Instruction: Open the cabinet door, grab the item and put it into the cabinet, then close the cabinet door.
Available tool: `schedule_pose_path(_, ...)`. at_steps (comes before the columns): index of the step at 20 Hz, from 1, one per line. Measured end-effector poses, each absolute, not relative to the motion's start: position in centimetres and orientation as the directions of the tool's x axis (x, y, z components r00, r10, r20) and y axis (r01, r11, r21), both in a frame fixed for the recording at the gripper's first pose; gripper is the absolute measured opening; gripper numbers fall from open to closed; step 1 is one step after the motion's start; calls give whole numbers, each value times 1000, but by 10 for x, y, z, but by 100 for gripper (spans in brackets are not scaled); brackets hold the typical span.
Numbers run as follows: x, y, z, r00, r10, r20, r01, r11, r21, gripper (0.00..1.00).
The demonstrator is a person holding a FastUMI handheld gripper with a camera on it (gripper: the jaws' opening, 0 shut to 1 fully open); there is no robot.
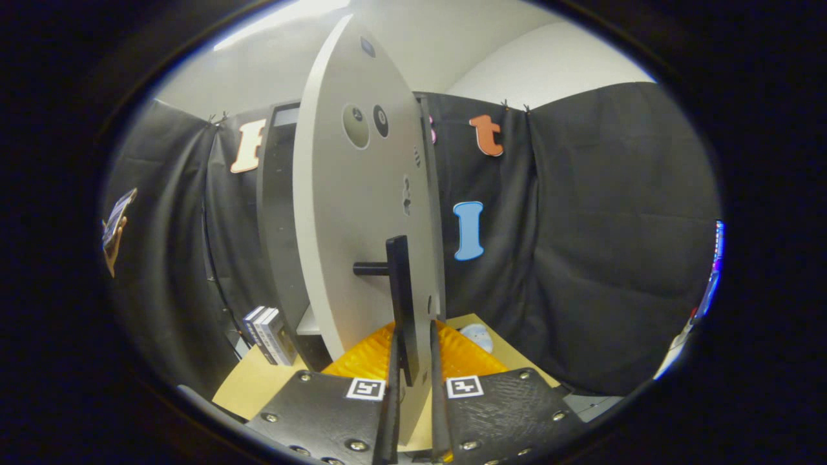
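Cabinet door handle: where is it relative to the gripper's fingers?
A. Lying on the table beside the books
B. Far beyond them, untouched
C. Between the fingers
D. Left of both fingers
C: the dark bar handle on the swung-open cabinet door runs down between the gripper fingers, which are closed around it.

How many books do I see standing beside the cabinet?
3, I think: the books stand together, leaning, on the table just left of the cabinet, beyond the open door. More may be hidden behind it. The gripper fingers close around the door's handle.
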State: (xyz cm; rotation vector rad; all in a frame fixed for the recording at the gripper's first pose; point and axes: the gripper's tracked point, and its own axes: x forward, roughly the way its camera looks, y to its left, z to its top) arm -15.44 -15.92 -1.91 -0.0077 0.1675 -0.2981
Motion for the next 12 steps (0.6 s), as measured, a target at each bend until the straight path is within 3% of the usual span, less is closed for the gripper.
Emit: schedule_pose_path(12,-181,-236,-17,893,-420,-162,412,908,-81,19)
